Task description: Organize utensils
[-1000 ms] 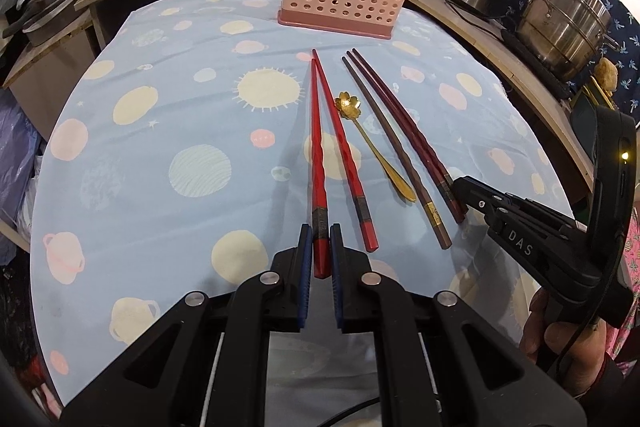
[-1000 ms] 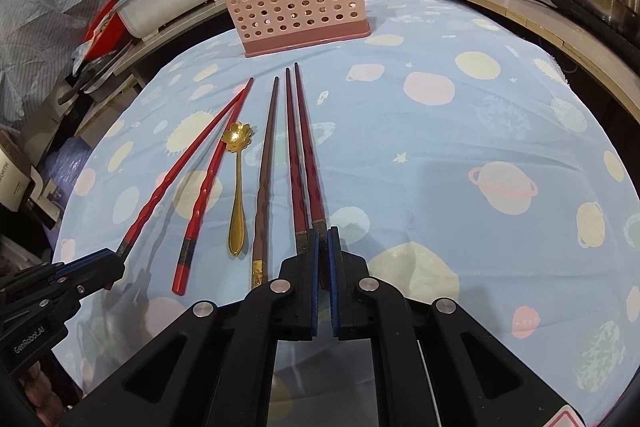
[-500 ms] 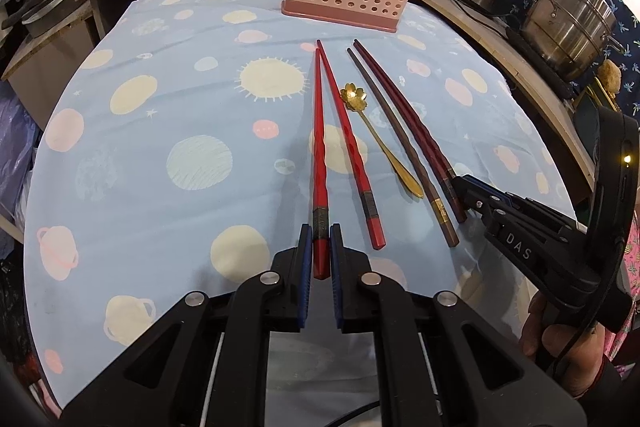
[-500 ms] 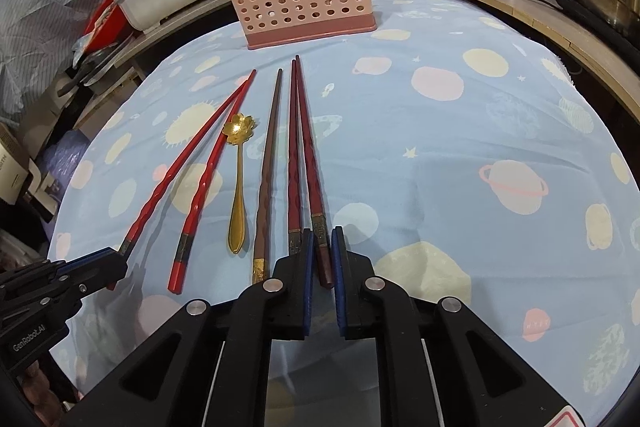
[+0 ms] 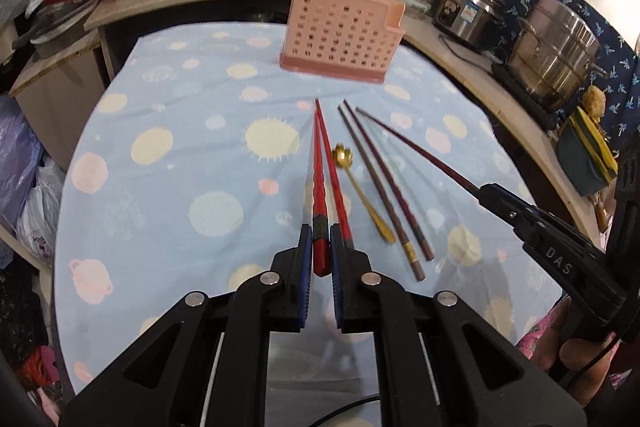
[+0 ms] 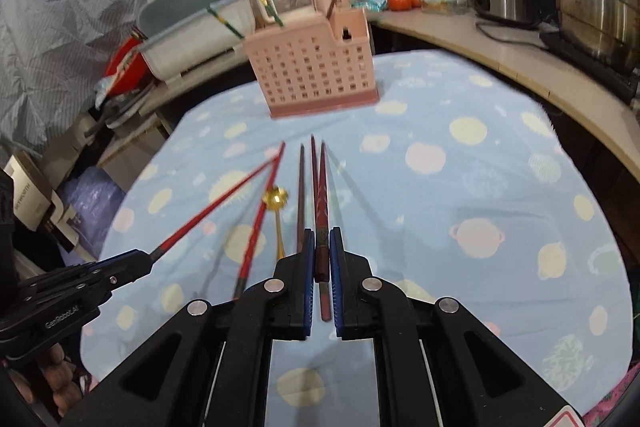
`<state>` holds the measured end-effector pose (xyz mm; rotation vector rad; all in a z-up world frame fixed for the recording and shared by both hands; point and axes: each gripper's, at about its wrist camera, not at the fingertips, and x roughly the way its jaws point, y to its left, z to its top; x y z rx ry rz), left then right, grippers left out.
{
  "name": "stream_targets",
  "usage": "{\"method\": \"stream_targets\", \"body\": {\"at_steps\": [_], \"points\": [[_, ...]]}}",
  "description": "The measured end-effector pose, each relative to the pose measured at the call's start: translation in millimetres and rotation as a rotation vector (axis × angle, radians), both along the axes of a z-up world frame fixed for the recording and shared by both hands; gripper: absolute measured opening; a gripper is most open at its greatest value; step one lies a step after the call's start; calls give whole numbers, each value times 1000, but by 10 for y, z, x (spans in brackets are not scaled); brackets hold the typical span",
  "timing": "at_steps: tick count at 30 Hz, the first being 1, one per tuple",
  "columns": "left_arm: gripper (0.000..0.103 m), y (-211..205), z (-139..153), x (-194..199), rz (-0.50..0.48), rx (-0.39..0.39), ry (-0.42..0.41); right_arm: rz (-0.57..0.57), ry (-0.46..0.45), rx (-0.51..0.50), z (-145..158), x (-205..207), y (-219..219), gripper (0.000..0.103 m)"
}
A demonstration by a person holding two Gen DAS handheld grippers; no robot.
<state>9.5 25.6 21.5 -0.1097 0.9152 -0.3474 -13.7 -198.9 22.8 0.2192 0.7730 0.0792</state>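
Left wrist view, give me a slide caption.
Left gripper lifts a red chopstick toward the pink caddy.

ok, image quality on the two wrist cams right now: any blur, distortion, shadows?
Left wrist: heavy fisheye bending, pink basket and far counter motion-smeared, left gripper sharp. Right wrist: same bending, basket blurred, held dark chopstick casts soft shadows on the tablecloth, right gripper sharp.

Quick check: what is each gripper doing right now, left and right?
Left gripper: shut on one red chopstick, lifted off the table.
Right gripper: shut on one dark red chopstick, also lifted.
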Motion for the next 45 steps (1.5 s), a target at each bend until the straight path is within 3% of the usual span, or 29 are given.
{"method": "stream_targets", "body": {"at_steps": [13,32,38,40,42,45], "points": [[7,-24,1001,327,7,-47,-223,-7,-202,11,1015,132,-152,8],[0,-241,1908,1094,14,-38,-411,-33,-332,7,1693,797,-336,8],[3,-169,1647,1200,8,-21,-339,-22,-311,30,1565,779,-325,8],[12,-160,1403,1256,7,-3,-268,-23,-294,46,1479,749,-324,8],[29,-150,1146,1298,14,15,-208,-31,-282,65,1429,738,-336,8],[37,-126,784,1374,20,20,-118,-47,-280,85,1415,734,-375,8]]}}
